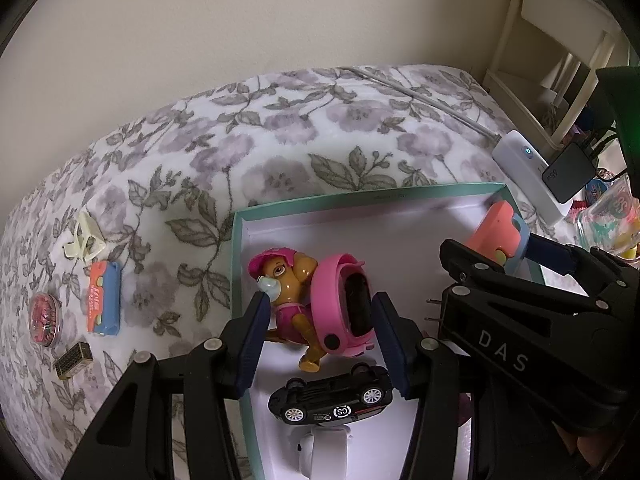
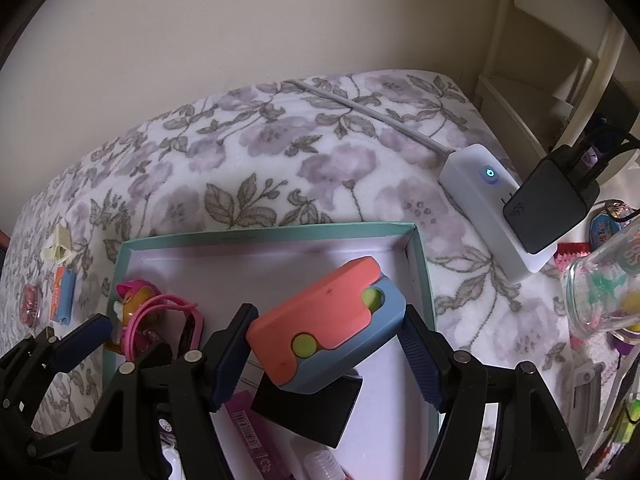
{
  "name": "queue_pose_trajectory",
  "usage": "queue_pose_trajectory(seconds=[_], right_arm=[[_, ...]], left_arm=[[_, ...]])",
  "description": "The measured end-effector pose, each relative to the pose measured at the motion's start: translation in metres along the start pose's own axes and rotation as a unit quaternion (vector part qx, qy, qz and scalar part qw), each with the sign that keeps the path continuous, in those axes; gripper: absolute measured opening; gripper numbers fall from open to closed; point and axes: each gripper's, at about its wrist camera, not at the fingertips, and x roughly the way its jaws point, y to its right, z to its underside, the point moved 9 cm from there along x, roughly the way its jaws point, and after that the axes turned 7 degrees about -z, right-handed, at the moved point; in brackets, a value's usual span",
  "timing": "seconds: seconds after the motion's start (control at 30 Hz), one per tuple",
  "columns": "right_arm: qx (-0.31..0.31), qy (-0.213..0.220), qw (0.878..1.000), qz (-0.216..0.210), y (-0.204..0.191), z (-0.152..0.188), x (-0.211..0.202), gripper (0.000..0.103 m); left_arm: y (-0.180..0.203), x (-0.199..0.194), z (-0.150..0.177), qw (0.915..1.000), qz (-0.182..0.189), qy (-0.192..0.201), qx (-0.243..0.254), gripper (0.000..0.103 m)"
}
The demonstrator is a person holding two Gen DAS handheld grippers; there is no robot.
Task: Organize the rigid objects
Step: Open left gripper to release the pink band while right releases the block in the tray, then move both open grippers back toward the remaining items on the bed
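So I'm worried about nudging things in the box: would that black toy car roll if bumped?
Probably not. The black toy car lies tipped over in the teal box, wheels off the floor, so it would likely slide. Its glossy rigid body looks slippery to grip. Righted, it may roll freely.

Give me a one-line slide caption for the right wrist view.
Right tongs holding an orange-and-blue case over the teal box on a floral blanket.

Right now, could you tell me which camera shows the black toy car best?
The left wrist view. There the black toy car lies upside down in the box, wheels and underside plain, just below the open left gripper. In the right wrist view the car cannot be made out; the gripper bodies cover that part of the box.
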Motion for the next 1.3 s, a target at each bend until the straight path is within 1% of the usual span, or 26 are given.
queue_pose_trajectory(seconds=[0.27,0.33,0.37,0.63,0.8,0.93,1.2,1.27,1.3], right_arm=[[0.003,0.003,1.000,-0.001,0.001,-0.002,-0.004,0.076],[0.001,0.006,1.000,-0.002,0.000,-0.003,-0.006,0.078],[0.000,0.007,1.000,-0.001,-0.001,-0.004,-0.008,0.079],[-0.004,0.051,0.999,0.002,-0.005,-0.019,-0.040,0.079],[-0.006,0.086,0.996,0.002,-0.008,-0.029,-0.067,0.079],[-0.008,0.100,0.995,0.004,-0.010,-0.034,-0.078,0.079],[-0.013,0.091,0.996,0.005,-0.013,-0.032,-0.071,0.079],[-0.017,0.088,0.996,0.006,-0.016,-0.032,-0.068,0.083],[-0.020,0.087,0.996,0.005,-0.018,-0.032,-0.066,0.084]], left_arm=[[-0.001,-0.003,-0.002,1.0000,0.001,0.002,-0.003,0.059],[-0.001,-0.004,-0.002,1.0000,0.002,0.002,-0.003,0.065],[-0.001,-0.004,-0.003,1.0000,0.002,0.003,-0.003,0.066],[-0.008,-0.018,-0.010,0.9998,0.006,0.017,-0.012,0.067],[-0.024,-0.026,-0.017,0.9991,0.004,0.026,-0.033,0.067],[-0.040,-0.031,-0.022,0.9979,-0.003,0.034,-0.055,0.067],[-0.084,-0.034,-0.027,0.9927,-0.025,0.038,-0.111,0.067],[-0.096,-0.033,-0.027,0.9908,-0.035,0.038,-0.125,0.068],[-0.100,-0.032,-0.026,0.9898,-0.039,0.037,-0.132,0.070]])
